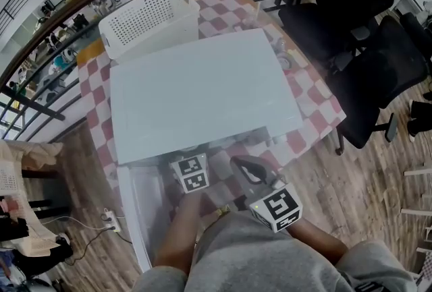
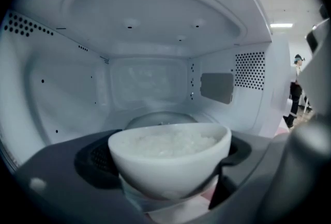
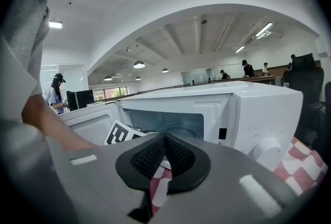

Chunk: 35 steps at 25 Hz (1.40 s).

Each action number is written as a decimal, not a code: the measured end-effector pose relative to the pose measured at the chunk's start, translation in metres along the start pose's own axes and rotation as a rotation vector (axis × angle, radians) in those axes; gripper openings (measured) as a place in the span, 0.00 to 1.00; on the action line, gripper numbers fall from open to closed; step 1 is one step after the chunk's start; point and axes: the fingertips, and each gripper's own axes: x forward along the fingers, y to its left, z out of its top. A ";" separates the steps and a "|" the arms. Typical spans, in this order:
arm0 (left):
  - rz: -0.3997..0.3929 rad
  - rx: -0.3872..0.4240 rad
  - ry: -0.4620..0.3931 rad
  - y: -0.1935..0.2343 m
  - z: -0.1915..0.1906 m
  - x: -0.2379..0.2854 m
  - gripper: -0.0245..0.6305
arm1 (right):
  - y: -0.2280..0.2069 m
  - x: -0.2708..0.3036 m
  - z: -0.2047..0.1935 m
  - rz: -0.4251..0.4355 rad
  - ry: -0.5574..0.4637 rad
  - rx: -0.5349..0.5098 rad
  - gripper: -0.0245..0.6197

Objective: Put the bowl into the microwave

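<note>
Evidently the left claw (image 2: 166,182) is clamped on the bowl (image 2: 169,153) of rice and holds it level so nothing spills. The open microwave (image 2: 150,83) cavity lies just ahead. To its right, the right claw (image 3: 164,158) hangs closed and empty, keeping clear. A checked cloth covers the desk (image 1: 312,108); beyond is seemingly an open office.

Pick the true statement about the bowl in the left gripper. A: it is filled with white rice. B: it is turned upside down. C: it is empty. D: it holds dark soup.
A: in the left gripper view the bowl, held upright by the left gripper in front of the open microwave, is filled with white grains that look like rice.
</note>
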 end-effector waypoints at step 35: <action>-0.293 -0.099 -0.205 -0.055 0.052 -0.184 0.70 | 0.006 -0.070 0.019 -0.106 -0.101 0.015 0.04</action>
